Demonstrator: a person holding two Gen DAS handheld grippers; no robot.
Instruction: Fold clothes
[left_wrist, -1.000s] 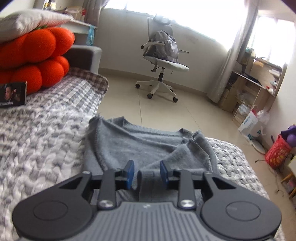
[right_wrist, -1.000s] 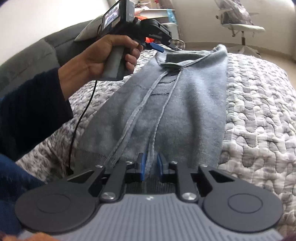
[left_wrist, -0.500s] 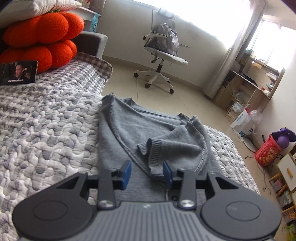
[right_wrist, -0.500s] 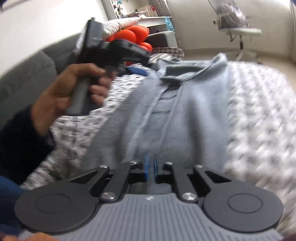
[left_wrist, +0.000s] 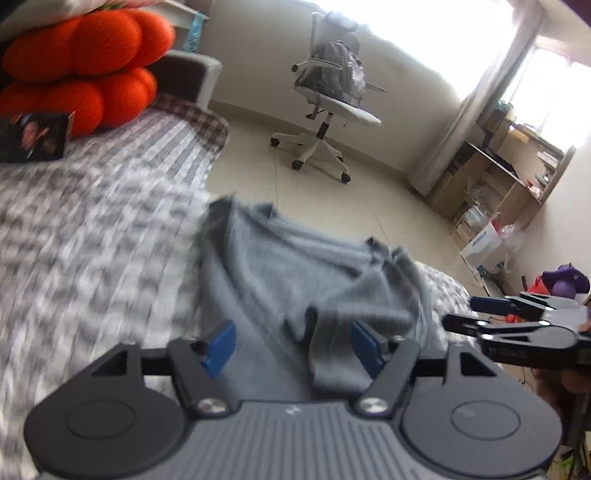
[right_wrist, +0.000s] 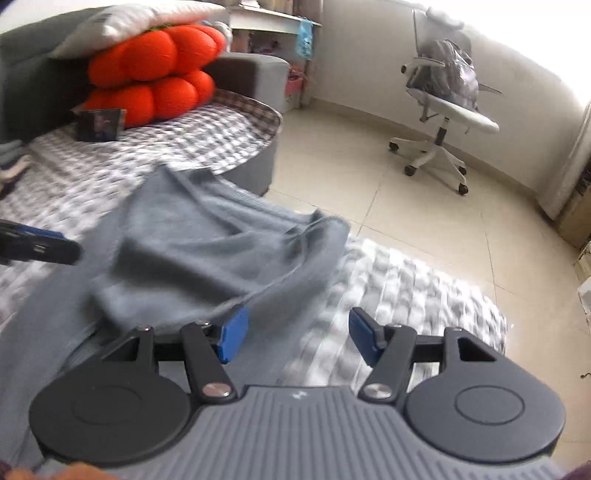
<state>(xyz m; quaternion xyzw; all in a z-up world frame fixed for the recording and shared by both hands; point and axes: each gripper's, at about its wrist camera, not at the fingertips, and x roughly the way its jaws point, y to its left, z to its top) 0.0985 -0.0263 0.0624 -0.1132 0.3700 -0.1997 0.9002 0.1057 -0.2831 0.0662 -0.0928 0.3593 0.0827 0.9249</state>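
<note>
A grey knit sweater (left_wrist: 295, 280) lies on the quilted bed, folded lengthwise, with a sleeve cuff (left_wrist: 332, 354) bunched on top near me. My left gripper (left_wrist: 291, 343) is open wide just above the cuff, holding nothing. My right gripper (right_wrist: 295, 332) is also open and empty, over the sweater's right edge (right_wrist: 221, 258) and the quilt. Each gripper shows in the other's view: the right one (left_wrist: 517, 321) at the right edge, the left one's fingertips (right_wrist: 40, 243) at the left edge.
The grey and white quilt (left_wrist: 92, 240) covers the bed. Orange round cushions (left_wrist: 81, 66) and a small photo card (left_wrist: 33, 136) sit at the far left. A white office chair (left_wrist: 332, 110) stands on the tiled floor beyond the bed; shelves (left_wrist: 498, 177) line the right wall.
Both grippers have opened wide; the right one let go of the sweater and swung to face the room. The left gripper moved over the sleeve cuff. Both views are motion-blurred.
</note>
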